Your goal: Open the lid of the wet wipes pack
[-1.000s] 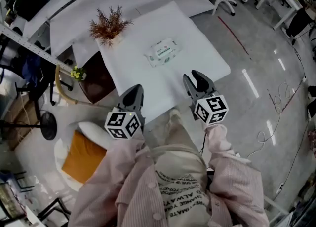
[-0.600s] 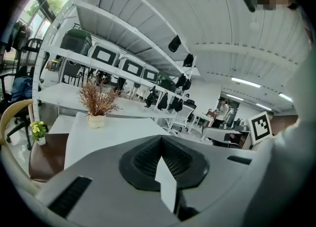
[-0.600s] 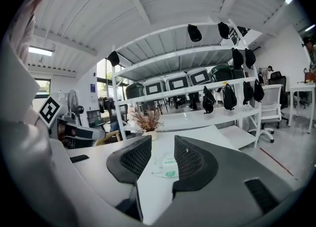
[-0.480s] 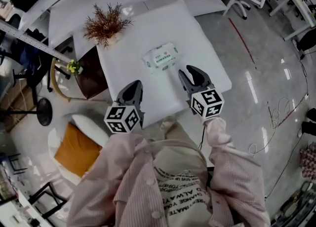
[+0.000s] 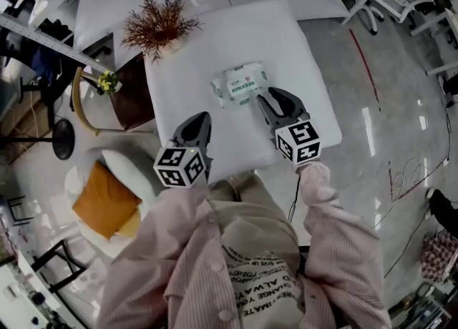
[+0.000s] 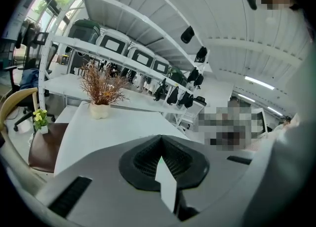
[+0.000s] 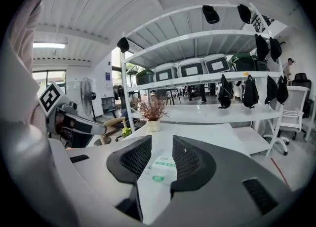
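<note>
**A:** Where was the white soft plastic wet wipes pack with a green label (image 5: 233,87)?

**B:** It lay flat on the white square table (image 5: 236,34), a little above the middle of the head view, just off the tips of the right claw (image 5: 275,99). In the right gripper view it showed in the gap between the two black ribbed jaws. They stood apart with nothing in them.

**A:** And the left claw (image 5: 198,121)?

**B:** It was to the lower left of the pack and apart from it, over the table's near edge. Its jaws lay together with only a sliver of white table showing between them, and they held nothing.

**A:** Was the lid (image 5: 245,81) up?

**B:** It looked flat and closed. The pack was small in both views, though, so I could not tell which edge carried the lift tab.

**A:** How should the step have been done well?

**B:** As I judged it, the open right claw should have come in low onto the lid's free edge. It should have pinched only the flap's lip, not the soft wrapper, then lifted about the hinge. The pack looked light and likely to slide or rise with the pull. So the left claw ought to have pressed its far end to the table. The dried reddish-brown plant in a white pot (image 5: 159,28), at the upper left, stood well clear of all that.
</note>
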{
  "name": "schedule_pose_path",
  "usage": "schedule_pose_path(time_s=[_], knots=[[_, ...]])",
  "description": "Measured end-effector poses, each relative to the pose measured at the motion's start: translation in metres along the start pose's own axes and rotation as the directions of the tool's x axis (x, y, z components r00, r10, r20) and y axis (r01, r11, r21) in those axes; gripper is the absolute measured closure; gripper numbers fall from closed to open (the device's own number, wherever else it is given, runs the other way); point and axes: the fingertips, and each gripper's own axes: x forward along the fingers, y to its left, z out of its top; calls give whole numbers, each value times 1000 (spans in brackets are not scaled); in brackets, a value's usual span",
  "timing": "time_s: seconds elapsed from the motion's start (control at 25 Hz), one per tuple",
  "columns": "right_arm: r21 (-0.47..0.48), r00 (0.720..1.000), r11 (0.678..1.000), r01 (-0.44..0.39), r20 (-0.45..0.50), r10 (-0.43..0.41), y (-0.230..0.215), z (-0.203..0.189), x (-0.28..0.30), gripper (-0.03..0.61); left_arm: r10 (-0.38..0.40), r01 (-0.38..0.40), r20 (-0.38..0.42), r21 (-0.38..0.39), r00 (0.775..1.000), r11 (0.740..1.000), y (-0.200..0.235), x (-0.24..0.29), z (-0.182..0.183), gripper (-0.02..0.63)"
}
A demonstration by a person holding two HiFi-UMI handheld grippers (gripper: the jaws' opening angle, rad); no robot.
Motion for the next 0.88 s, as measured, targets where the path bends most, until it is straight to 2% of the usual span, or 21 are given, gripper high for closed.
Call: schedule_pose_path(time_s=[0.28, 0.6, 0.76, 0.88], knots=[[-111, 995, 991, -74, -68, 67, -5, -13, 37, 457, 19, -20, -49, -29, 999, 999, 18, 21, -13, 617], [-222, 977, 961, -168, -166, 132, -12, -38, 68, 457, 22, -29, -109, -62, 994, 998, 37, 43, -34, 617], [-283, 961, 933, -222, -225, 160, -10, -54, 85, 457, 15, -26, -122, -88, 992, 996, 46, 56, -45, 617], [-347, 947, 898, -271, -265, 183, -8, -68, 96, 457, 16, -29, -120, -106, 993, 994, 55, 67, -53, 617]])
